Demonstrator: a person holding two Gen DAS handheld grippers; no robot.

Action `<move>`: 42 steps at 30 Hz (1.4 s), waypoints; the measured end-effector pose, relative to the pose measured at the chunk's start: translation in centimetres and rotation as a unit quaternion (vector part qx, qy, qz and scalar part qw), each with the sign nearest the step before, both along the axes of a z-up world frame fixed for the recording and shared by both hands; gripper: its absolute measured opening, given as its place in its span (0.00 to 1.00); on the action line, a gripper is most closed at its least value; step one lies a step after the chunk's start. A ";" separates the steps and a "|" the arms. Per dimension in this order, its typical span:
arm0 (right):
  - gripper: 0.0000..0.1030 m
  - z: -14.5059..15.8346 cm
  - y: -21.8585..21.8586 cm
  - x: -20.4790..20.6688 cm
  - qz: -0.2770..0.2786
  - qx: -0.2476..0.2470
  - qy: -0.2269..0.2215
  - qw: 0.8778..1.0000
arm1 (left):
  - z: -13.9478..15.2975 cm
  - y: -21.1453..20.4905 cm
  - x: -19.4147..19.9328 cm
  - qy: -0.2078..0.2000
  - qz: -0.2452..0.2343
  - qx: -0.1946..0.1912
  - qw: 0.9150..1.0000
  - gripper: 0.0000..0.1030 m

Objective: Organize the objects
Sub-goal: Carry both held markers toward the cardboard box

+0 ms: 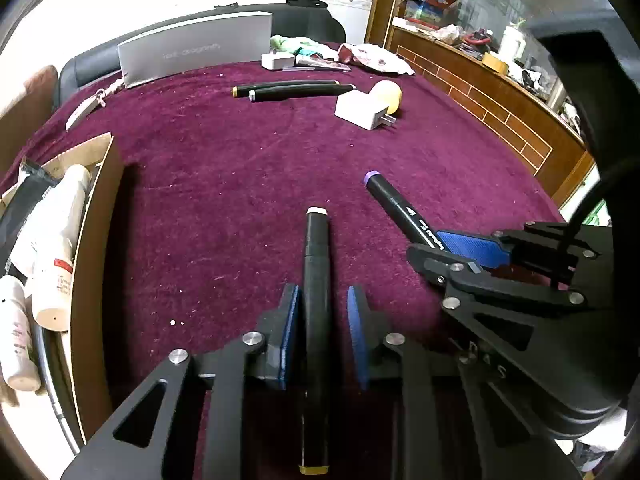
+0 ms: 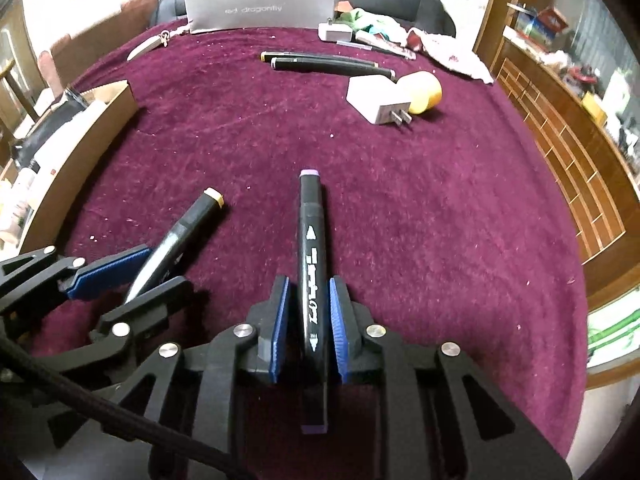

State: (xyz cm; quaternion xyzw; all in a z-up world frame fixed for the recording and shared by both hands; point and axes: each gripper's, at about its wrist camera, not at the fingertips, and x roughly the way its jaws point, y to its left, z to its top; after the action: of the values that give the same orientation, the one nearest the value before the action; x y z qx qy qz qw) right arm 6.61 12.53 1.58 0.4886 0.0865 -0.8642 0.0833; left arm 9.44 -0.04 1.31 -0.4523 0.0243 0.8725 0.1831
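A black marker with yellow end caps [image 1: 316, 264] runs lengthwise between the blue pads of my left gripper [image 1: 322, 296], which is shut on it. Its far tip [image 2: 214, 196] points down at the purple cloth [image 1: 224, 184]. My right gripper [image 2: 308, 280] is shut on a black marker with purple end caps [image 2: 312, 232], held the same way, tilted down toward the cloth. The two grippers sit side by side, the right gripper [image 1: 424, 242] to the right of the left gripper [image 2: 166, 266]. Whether the marker tips touch the cloth I cannot tell.
A cardboard box [image 1: 100, 240] holding bottles and tubes stands at the left edge. Farther back lie two black markers [image 1: 292, 90], a white charger [image 1: 362, 112] and a yellow ball [image 1: 388, 94]. A grey carton [image 1: 196, 46] and clutter line the far edge. A wooden cabinet [image 1: 500, 112] runs along the right.
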 end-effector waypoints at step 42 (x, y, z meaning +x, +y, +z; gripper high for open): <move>0.17 0.1 0.1 0.4 -0.008 -0.012 0.012 1.000 | 0.1 0.7 0.6 0.011 0.011 -0.040 0.999 0.12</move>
State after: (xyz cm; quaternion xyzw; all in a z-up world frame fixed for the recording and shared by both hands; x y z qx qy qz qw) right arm 7.01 12.63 1.63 0.4778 0.0734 -0.8716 0.0815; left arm 10.00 0.65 1.37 -0.4501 0.0562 0.8777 0.1548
